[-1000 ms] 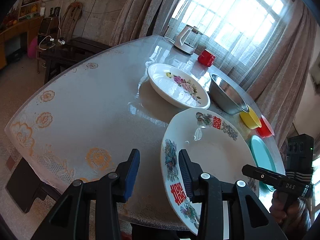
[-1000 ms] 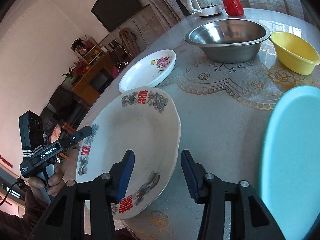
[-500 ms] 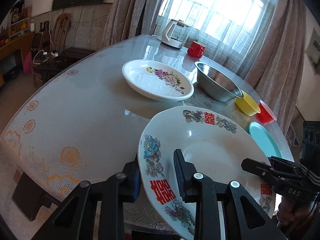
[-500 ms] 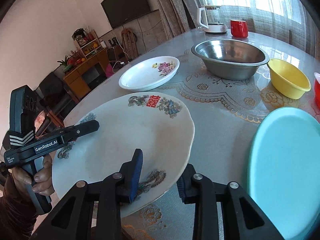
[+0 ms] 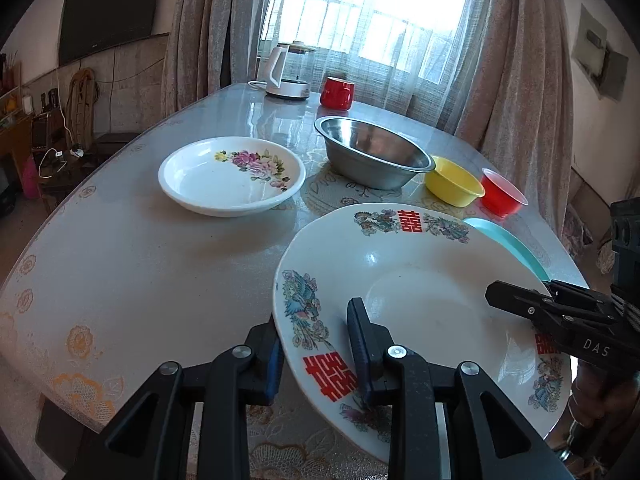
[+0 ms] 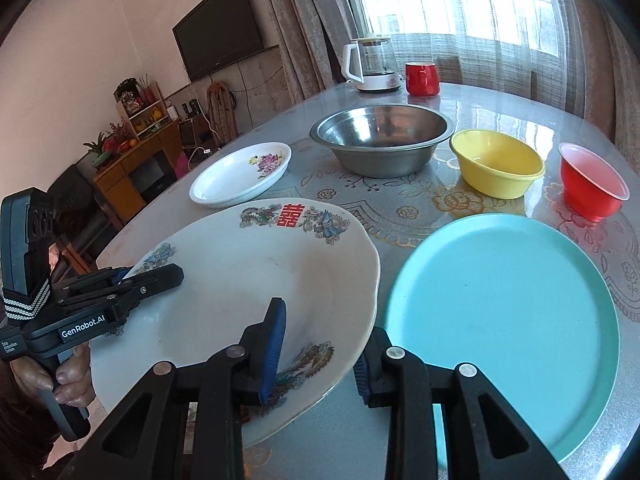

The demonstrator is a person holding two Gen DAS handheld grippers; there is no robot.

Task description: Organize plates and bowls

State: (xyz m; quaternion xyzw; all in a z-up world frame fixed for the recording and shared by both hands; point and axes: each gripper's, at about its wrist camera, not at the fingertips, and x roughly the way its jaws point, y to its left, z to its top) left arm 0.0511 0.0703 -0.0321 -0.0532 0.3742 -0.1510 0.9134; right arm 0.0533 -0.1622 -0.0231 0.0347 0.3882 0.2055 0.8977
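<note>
A large white plate [image 5: 420,280] with red characters and bird patterns is held by both grippers, tilted a little above the table. My left gripper [image 5: 316,332] is shut on its left rim, one pad on top and one beneath. My right gripper [image 6: 324,340] is shut on the opposite rim, and shows in the left wrist view as a black jaw [image 5: 552,312] biting that edge. Beyond the held plate sit a white flowered plate [image 5: 232,176], a steel bowl [image 5: 372,156], a yellow bowl [image 5: 454,182] and a red bowl [image 5: 502,198]. A teal plate [image 6: 504,320] lies just right of the held plate.
A white kettle [image 5: 288,72] and a red mug [image 5: 336,92] stand at the far end of the glass-topped table [image 5: 140,260] near the window. A hand [image 6: 68,376] grips the left tool's handle. A sideboard and a wall screen lie to the left.
Both grippers closed on the large plate's rims, from standing open around them. The plate has come up off the table, and both views have levelled out toward the window.
</note>
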